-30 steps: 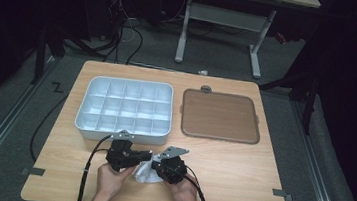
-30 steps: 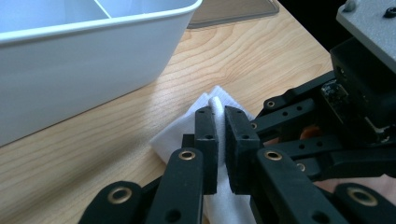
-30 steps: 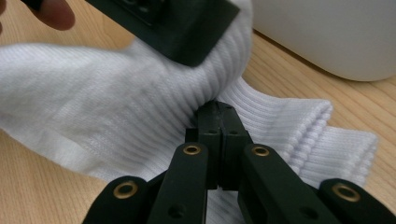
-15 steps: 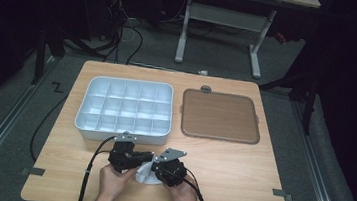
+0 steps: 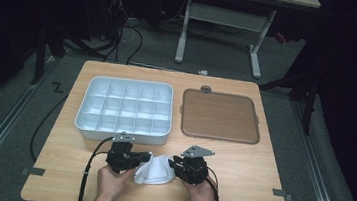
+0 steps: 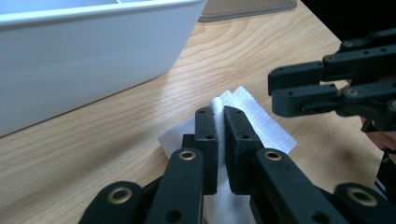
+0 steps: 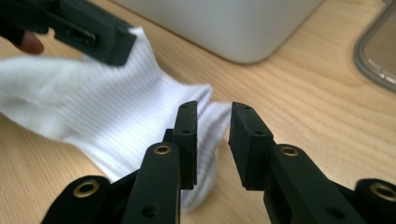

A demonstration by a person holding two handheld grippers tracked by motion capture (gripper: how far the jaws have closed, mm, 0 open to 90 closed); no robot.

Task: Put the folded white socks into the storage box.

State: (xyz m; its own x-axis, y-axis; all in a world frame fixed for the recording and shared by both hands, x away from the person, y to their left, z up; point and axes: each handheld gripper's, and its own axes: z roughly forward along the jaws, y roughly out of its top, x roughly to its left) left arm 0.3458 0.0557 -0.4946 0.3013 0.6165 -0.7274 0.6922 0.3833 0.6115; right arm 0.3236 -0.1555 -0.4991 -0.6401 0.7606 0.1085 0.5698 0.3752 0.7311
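A white ribbed sock (image 5: 155, 171) lies on the wooden table near its front edge, between my two grippers. My left gripper (image 5: 146, 156) holds the sock's left end; in the left gripper view its jaws (image 6: 219, 114) stand almost together with the sock (image 6: 261, 121) pinched between them. My right gripper (image 5: 173, 164) is at the sock's right end. In the right gripper view its jaws (image 7: 212, 114) stand apart over the sock's cuff (image 7: 107, 116), with the left jaw resting on the fabric. Each gripper view shows the other gripper close by.
A white tray (image 5: 121, 134) with several empty compartments stands just behind the grippers. A brown flat lid (image 5: 220, 116) lies to its right. Bare tabletop (image 5: 258, 179) extends to the right of the right gripper.
The right gripper has shifted right, away from the left one. The sock, bunched between them a second ago, now lies more spread out.
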